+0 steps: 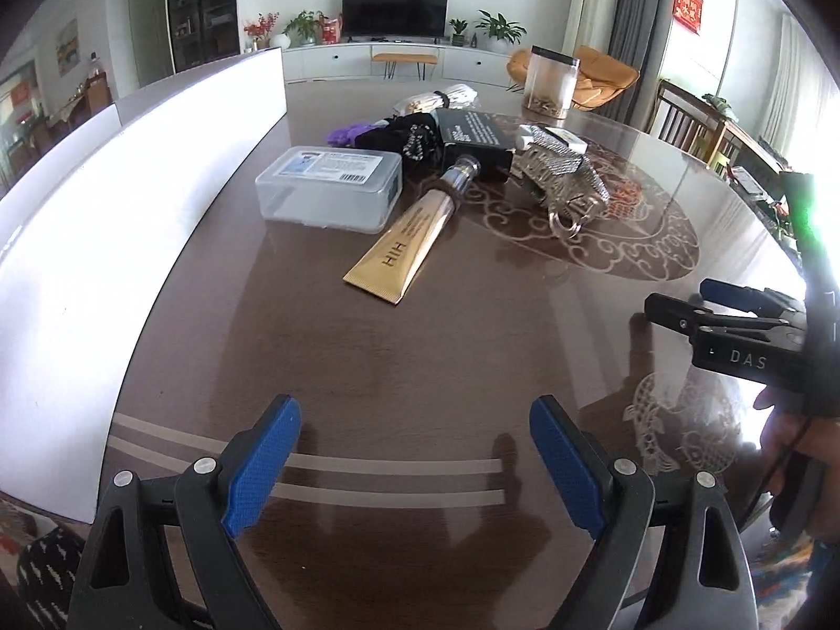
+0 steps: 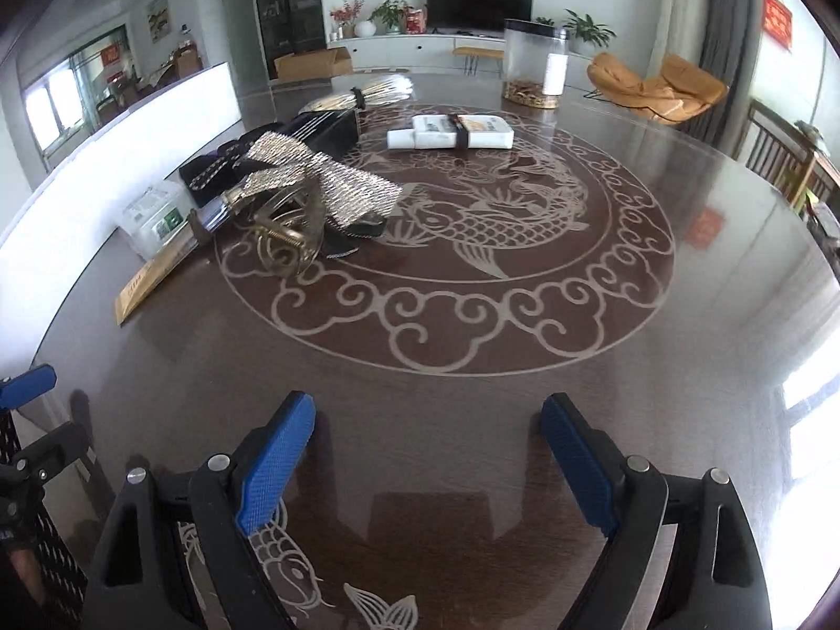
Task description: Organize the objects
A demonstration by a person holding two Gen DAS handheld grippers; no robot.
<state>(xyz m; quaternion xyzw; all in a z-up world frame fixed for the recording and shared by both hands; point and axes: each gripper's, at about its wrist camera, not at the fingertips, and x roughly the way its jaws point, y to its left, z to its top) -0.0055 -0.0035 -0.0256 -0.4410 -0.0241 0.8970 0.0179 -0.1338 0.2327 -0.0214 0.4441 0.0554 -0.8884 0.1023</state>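
1. Your left claw (image 1: 415,464) stands wide apart over bare counter (image 1: 367,357), blue ribbed pads, nothing between them.
2. Your right claw (image 2: 428,464) likewise gapes wide and empty, low centre of its frame.
3. Objects cluster in the upper middle of the left view: a frosted rectangular plastic box (image 1: 328,189), and just right of it a glossy gold tube (image 1: 407,241) with a chrome cap.
4. Behind these, a black carton (image 1: 475,144); beside it a rhinestone-studded hair clip (image 1: 564,178), glittering, with a metal spring.
5. Far back, a clear cylindrical jar (image 1: 551,81) with a black lid.
6. Counter: dark, polished, round, inlaid with pale fish and cloud scrolls. White board (image 1: 131,194) at left. Living room beyond, television (image 1: 395,10) against the far wall.
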